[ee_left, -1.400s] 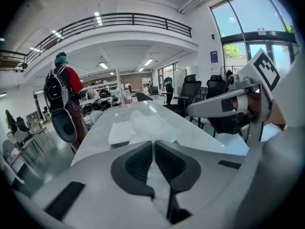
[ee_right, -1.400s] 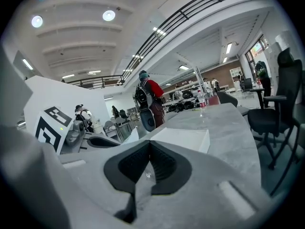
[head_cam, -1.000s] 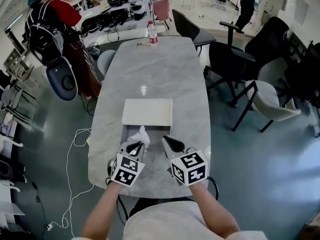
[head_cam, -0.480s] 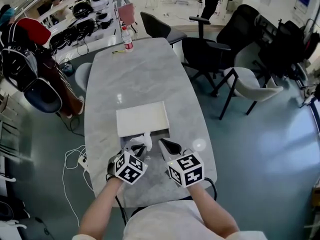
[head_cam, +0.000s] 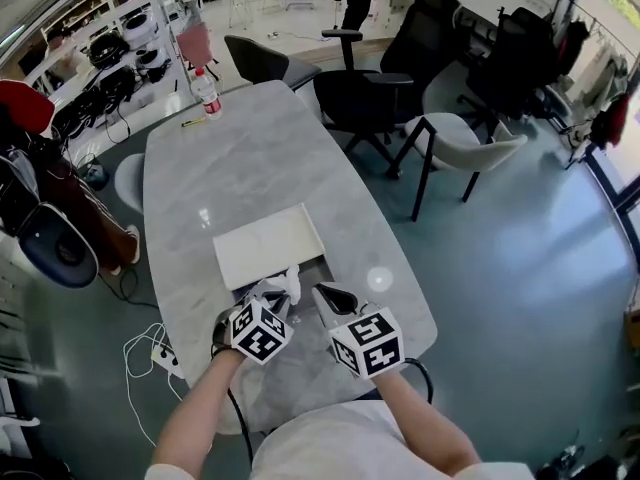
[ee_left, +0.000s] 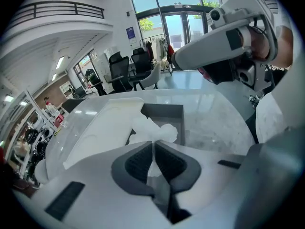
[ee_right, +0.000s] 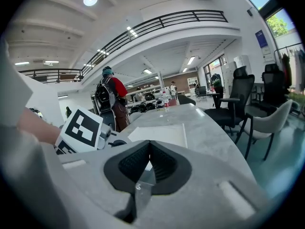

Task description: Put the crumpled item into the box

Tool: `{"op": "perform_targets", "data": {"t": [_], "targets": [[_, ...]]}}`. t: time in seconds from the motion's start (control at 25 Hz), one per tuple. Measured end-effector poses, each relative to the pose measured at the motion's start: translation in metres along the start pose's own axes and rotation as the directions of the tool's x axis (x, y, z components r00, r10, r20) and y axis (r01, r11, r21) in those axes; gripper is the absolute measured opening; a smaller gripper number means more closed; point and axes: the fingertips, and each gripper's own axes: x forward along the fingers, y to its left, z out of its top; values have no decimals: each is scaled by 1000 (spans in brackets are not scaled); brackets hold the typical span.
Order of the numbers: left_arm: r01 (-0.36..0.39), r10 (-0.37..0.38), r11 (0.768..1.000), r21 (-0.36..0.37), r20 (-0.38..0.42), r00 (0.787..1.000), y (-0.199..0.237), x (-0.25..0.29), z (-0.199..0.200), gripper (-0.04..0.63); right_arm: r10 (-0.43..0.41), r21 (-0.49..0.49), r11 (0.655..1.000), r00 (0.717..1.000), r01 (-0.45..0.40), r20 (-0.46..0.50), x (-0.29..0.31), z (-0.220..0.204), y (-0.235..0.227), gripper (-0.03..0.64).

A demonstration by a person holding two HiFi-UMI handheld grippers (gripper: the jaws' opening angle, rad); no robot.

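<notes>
1. My left gripper has its jaws pinched on the crumpled item, a white wad poking past the tips over the near edge of the box.
2. I judge this to be the drop step: the wad hangs at the box's open grey well, not yet let go.
3. Next I would ease a little further over the well, then part the jaws.
4. My right gripper sits just beside the box's near right corner, jaws together on nothing.
5. The white lid lies flat beyond the well, and a water bottle stands well beyond the box on the table. Nothing blocks the drop, though the wad might catch on the rim.
</notes>
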Motion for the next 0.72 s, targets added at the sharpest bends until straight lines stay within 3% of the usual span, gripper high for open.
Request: {"op": "perform_targets", "data": {"t": [0.28, 0.72], "targets": [[68, -68, 996, 59, 0, 998, -6, 18, 5, 23, -83, 22, 996, 997, 83, -4, -6, -7, -8, 3], [108, -107, 994, 37, -14, 994, -7, 39, 0, 23, -171, 44, 984, 985, 172, -28, -17, -21, -15, 3]]}}
